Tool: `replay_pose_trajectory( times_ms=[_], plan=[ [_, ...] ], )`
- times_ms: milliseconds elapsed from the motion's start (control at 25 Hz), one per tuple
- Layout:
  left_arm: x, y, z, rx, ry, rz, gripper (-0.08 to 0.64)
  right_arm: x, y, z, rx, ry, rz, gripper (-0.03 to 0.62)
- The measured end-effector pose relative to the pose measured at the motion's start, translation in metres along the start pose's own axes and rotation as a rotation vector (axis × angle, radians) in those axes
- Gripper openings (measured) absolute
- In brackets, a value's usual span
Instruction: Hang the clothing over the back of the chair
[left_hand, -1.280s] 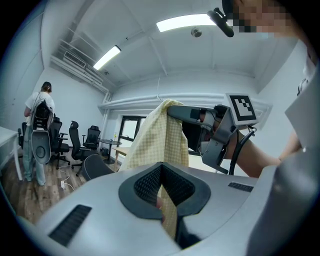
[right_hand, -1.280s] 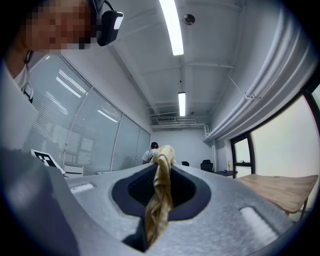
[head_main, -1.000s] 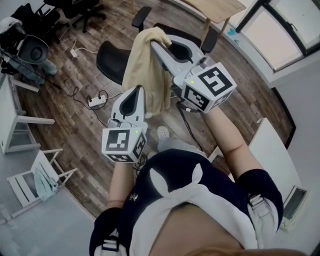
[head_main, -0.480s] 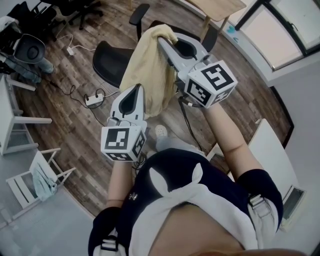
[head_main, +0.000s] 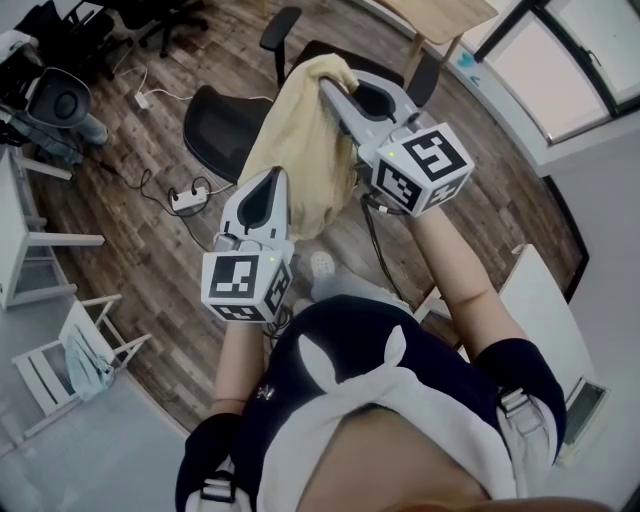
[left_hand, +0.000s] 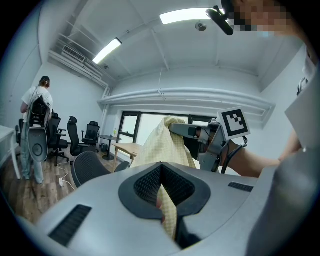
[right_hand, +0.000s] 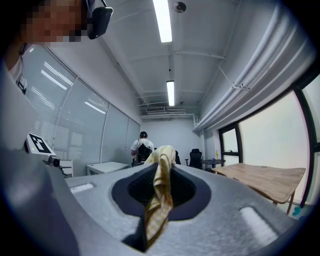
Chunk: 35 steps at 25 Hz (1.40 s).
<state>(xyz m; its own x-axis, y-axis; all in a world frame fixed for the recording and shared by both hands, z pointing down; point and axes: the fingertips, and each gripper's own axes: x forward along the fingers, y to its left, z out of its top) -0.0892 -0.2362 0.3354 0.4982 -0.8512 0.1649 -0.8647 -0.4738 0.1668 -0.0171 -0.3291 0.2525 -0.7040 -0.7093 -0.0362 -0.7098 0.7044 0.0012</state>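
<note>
A pale yellow checked cloth (head_main: 295, 150) hangs stretched between my two grippers, above a black mesh office chair (head_main: 215, 125). My left gripper (head_main: 274, 176) is shut on the cloth's lower edge, and the fabric (left_hand: 169, 220) is pinched where the jaws meet. Higher and farther out, my right gripper (head_main: 326, 86) is shut on the cloth's top corner. A strip of the fabric (right_hand: 159, 195) runs through that gripper's closed jaws. In the left gripper view, the right gripper (left_hand: 175, 127) holds the cloth (left_hand: 162, 142) up, with the chair's mesh back (left_hand: 87, 170) low at the left.
A power strip (head_main: 190, 201) and cables lie on the wood floor left of the chair. A wooden table (head_main: 440, 15) stands beyond it by the windows. A white folding chair (head_main: 75, 350) stands at lower left. A person with a backpack (left_hand: 34, 125) stands among other office chairs.
Both grippers have carried the cloth a little farther out over the chair and slightly lower. The grip on the cloth is unchanged.
</note>
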Motion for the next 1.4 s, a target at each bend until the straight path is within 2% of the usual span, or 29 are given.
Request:
replay_pose_trajectory(
  times_ms=[720,1400],
  plan=[
    [0.017,0.009,-0.002,0.000,0.005,0.022,0.006,0.012,-0.022,-0.027,-0.017,0.051,0.001,0.046],
    [0.039,0.017,-0.012,0.002,0.019,0.051,0.006,0.024,-0.043,-0.056,-0.024,0.089,0.042,0.048]
  ],
)
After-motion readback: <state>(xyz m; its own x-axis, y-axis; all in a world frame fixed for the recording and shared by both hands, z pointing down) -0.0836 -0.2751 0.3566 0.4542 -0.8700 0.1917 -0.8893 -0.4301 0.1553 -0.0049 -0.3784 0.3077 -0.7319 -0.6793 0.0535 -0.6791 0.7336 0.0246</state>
